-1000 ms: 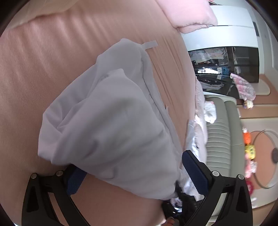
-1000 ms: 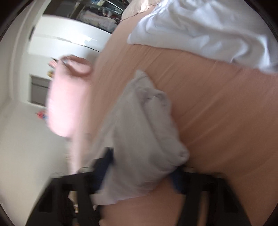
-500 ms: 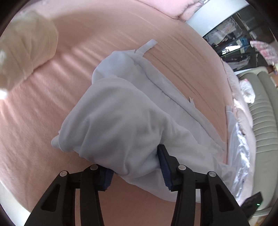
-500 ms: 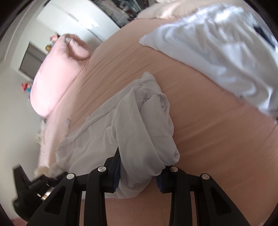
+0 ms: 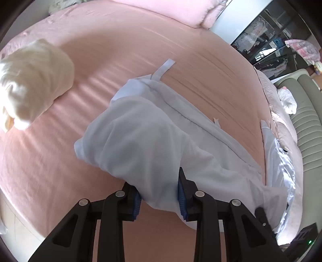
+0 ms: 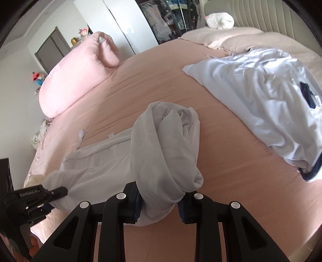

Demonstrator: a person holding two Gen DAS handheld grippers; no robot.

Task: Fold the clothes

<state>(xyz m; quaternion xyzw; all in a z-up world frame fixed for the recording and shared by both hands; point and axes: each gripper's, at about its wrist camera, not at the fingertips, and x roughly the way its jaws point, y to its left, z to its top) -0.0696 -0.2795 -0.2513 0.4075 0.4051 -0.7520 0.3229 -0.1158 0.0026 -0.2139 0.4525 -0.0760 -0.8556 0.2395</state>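
Observation:
A pale grey-white garment lies bunched on the pink bed sheet. My left gripper is shut on one bunched end of it, with fabric draped over the fingers. My right gripper is shut on another twisted, rolled end of the same garment. The left gripper also shows at the lower left of the right wrist view, close to the garment's other end. The garment stretches between the two grippers along the bed's near edge.
A white and navy shirt lies crumpled on the bed to the right. A pink pillow sits at the far left. A cream bundle lies on the bed. A headboard and wardrobe stand behind.
Both grippers closed further on the garment and lowered it toward the bed. The views tilted level, and the garment now rests on the sheet between them.

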